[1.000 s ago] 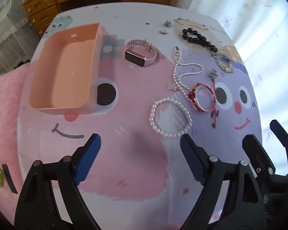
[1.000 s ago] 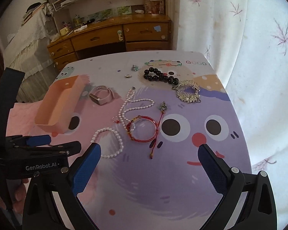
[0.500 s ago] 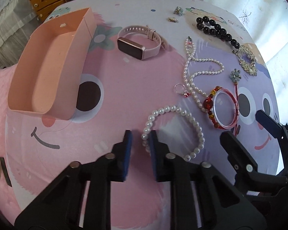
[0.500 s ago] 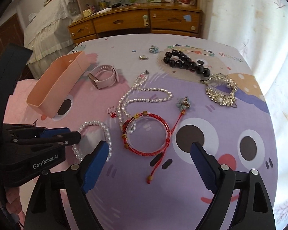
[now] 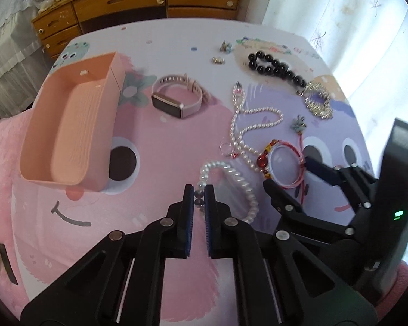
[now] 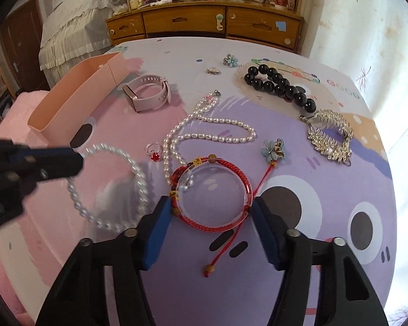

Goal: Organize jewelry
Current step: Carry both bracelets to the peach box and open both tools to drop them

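Blue-padded jaws of the left gripper are closed on the near side of the pearl bracelet, beads pinched between the pads. The right gripper has just been closing; its jaws stand partly closed on either side of the red cord bracelet and clear bangle, pads at the rim, firm contact not confirmed. Beyond lie a red-stone ring, a pearl necklace, a pink smartwatch, black beads and a silver bracelet. The pink tray sits far left on the cartoon tablecloth.
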{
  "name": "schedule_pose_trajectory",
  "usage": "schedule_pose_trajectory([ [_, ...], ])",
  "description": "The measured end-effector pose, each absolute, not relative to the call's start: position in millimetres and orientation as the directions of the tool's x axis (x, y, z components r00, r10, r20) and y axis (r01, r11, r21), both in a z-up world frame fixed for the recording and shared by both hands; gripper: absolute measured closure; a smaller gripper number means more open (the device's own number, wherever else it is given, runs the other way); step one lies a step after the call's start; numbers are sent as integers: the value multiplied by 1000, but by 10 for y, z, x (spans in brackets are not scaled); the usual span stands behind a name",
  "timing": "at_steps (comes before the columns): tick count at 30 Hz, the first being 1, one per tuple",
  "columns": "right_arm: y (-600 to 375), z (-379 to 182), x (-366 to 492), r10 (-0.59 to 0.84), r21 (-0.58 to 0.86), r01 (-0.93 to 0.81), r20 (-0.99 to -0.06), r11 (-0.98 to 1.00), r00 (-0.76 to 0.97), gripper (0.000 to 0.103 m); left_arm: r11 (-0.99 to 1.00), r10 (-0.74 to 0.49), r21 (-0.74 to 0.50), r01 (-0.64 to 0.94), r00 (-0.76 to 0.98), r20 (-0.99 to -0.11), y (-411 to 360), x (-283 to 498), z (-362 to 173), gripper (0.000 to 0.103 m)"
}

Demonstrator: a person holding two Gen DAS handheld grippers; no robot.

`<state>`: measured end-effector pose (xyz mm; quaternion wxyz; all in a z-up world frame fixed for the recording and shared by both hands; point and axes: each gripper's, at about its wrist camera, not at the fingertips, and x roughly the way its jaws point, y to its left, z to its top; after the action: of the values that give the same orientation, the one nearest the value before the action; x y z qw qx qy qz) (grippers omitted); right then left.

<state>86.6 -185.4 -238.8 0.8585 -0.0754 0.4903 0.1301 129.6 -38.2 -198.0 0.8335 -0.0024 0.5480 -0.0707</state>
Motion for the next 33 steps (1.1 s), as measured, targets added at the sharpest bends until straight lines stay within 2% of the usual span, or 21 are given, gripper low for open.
schedule_pose_trajectory([
  [8,-1852,-2265,883,153,33,-250,-864,968,480,44,978,-194,-136,156,471,-860,-152,1301,-1408,98],
  [20,-1209,-1612,780,368,322,-179,-789,930,491,44,948,-314,-205,245,591,-743,687,1437,-601,98],
  [25,-676,-1365,745,393,362,-169,-734,917,553,44,939,-332,-180,292,635,-697,1124,1587,-476,98],
  [33,172,-1280,705,366,360,-133,-720,923,590,44,916,-378,-174,362,628,-680,1648,1963,-626,98],
])
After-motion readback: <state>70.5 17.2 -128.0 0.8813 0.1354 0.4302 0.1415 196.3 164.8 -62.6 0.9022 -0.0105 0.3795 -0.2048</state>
